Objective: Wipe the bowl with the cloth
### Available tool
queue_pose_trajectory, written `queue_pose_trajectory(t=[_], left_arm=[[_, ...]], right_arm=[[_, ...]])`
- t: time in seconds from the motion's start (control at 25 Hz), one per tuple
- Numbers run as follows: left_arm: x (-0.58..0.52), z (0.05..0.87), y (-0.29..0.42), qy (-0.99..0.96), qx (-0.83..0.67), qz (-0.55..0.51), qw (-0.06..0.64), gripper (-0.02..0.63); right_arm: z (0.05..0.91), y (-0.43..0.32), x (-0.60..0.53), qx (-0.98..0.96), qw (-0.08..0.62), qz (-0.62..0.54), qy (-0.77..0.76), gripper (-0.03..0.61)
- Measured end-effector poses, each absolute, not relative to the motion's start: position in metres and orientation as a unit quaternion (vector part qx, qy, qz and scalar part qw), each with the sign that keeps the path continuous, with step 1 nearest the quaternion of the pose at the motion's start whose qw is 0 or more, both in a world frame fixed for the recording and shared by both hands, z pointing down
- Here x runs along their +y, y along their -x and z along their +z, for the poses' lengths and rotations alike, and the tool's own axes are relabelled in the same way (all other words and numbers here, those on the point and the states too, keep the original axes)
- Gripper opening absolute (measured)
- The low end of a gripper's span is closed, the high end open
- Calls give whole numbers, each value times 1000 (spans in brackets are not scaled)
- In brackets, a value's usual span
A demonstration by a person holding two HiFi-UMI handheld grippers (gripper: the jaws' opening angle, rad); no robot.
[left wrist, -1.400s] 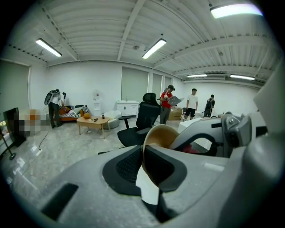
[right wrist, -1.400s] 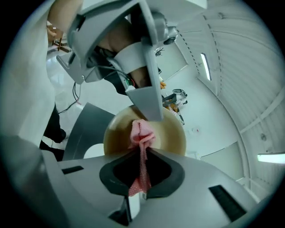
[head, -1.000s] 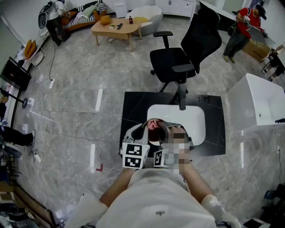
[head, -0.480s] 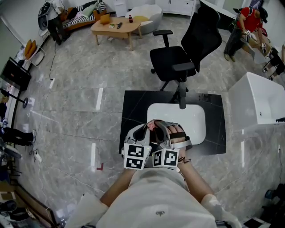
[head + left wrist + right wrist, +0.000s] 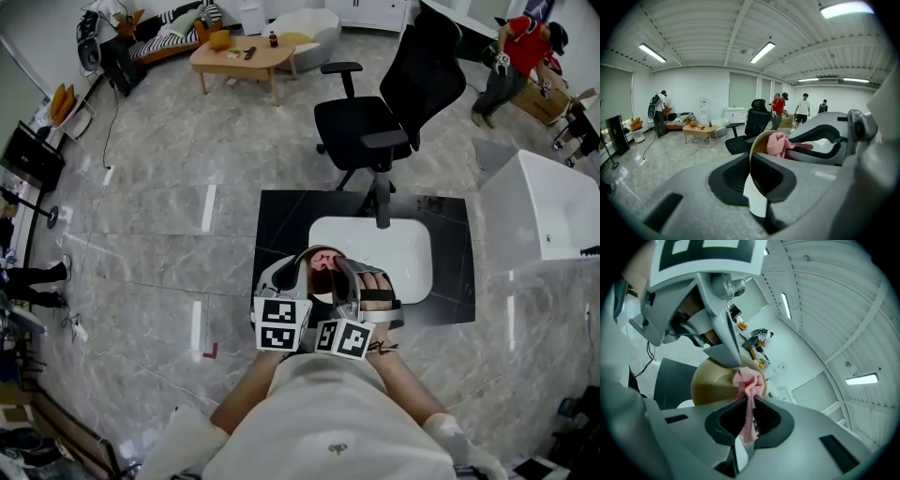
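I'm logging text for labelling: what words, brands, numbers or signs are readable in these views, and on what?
No readable text in any view.
Left marker cube and right marker cube: black-and-white square patterns only, no letters or digits.
Bowl and cloth: plain, no print shows.
Bottle on the coffee table: any label is too small to read.
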State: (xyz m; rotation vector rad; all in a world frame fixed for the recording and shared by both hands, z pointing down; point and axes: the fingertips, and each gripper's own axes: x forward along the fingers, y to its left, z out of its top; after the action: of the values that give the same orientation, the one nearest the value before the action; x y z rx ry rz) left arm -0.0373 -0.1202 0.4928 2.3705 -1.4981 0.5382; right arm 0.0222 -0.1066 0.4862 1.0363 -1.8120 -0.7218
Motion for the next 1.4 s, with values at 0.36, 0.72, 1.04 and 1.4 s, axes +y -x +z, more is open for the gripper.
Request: queue_pose_trajectory(t=[0.36,0.72,1.04,1.4], left_arm=[[-111,483,13,-848,-481,185,123,26],[-110,481,15,-853,-473,188,115,28],[-114,481,20,-851,-475,191,115,28],[-117,491,21,-849,-474,202,118,28]], right_arm=[[489,-22,-115,-719,467,-302,-416,26],[500,-1,-108,-759,455,-324,-336,26],[529,15,-80,-782,480,-321,-235,26],[540,-5,-90,-773,505,-291,-251,26]])
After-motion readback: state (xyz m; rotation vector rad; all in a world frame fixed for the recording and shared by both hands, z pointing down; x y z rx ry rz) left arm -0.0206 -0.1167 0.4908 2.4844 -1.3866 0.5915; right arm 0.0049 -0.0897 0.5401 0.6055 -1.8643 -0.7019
